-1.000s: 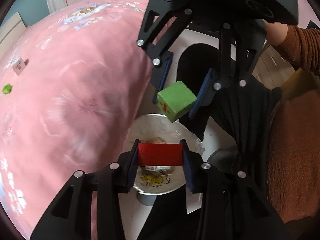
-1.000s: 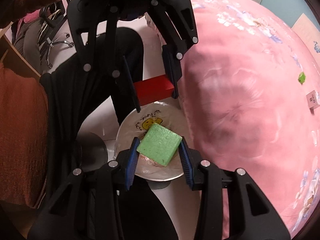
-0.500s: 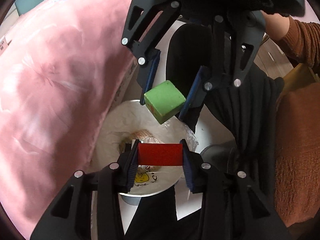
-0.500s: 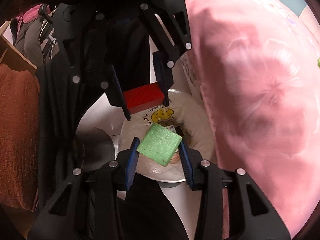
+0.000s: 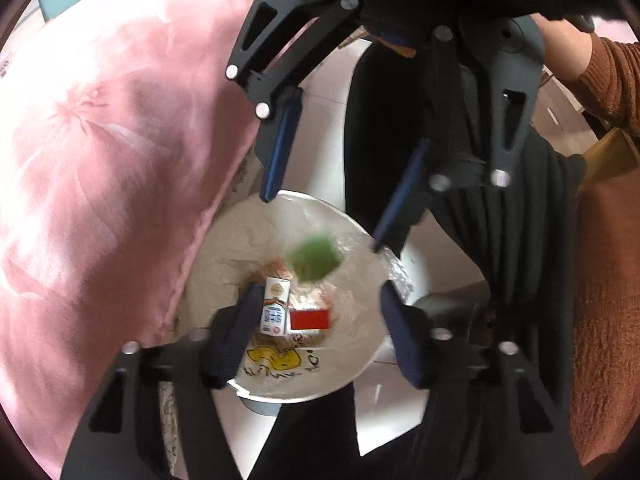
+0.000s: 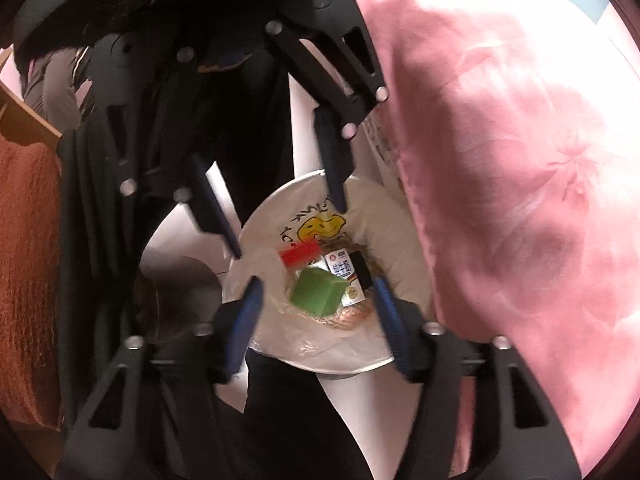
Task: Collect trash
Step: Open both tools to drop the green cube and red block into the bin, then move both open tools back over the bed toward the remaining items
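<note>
Both grippers hang over the trash bin [image 5: 360, 360], which stands on the floor just beside the pink bed cover [image 5: 100, 160]. The left gripper [image 5: 316, 320] has its jaws spread wide and nothing is between them. The right gripper [image 6: 316, 308] is also spread and holds nothing; in the left wrist view it comes from above, with its blue pads [image 5: 280, 148] apart.

The two pieces of trash are inside the bin, on the white bag liner [image 6: 320, 344]. The red block [image 5: 310, 319] lies directly under the left gripper, between its two fingers in the view, and its long axis runs across from one finger to the other. The green block [image 6: 316, 292] lies directly under the right gripper. It looks blurred in the left wrist view, so I cannot tell if it rests already. A small white carton [image 5: 275, 308] lies touching the red block, on its left side.

I judge that this drop is done and nothing more must be taken from the bin. More trash is not visible in either view. The bed cover is beside the bin, on the left gripper's side, so I think this hand is the nearer one to reach over it.
</note>
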Demonstrator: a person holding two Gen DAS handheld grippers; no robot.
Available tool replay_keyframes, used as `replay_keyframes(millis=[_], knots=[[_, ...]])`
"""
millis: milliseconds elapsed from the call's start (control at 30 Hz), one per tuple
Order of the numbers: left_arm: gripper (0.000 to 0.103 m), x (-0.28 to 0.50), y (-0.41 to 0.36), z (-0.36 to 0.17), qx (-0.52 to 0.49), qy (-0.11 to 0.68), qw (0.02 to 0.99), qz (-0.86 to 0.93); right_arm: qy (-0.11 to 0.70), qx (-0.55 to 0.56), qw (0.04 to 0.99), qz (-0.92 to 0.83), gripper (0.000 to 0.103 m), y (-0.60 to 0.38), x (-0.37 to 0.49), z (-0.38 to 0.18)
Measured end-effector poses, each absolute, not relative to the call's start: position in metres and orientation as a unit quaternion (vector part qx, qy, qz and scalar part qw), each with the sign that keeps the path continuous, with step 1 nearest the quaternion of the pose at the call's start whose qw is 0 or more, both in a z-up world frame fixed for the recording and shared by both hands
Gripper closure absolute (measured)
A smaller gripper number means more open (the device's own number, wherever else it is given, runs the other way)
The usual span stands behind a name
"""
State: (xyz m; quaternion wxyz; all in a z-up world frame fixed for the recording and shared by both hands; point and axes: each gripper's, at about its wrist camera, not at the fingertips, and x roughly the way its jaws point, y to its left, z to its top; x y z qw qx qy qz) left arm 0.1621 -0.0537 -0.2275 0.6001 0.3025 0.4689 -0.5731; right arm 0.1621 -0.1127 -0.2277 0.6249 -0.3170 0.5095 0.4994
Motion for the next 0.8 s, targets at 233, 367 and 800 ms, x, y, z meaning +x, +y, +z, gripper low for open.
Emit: replay_keyframes(millis=[233,367,800], knots=[[0.018,0.157,-0.058,-0.232,0.318,0.462,0.610,-0.560,0.505,-0.327,0.637,0.483,0.029,-0.117,0.165,-0.228],[0.016,0.155,-0.056,-0.232,0.315,0.460,0.616,-0.557,0.502,-0.325,0.639,0.484,0.029,-0.119,0.165,-0.222],[0.016,0.155,-0.053,-0.223,0.325,0.453,0.621,-0.551,0.492,-0.328,0.652,0.475,0.029,-0.125,0.157,-0.203]])
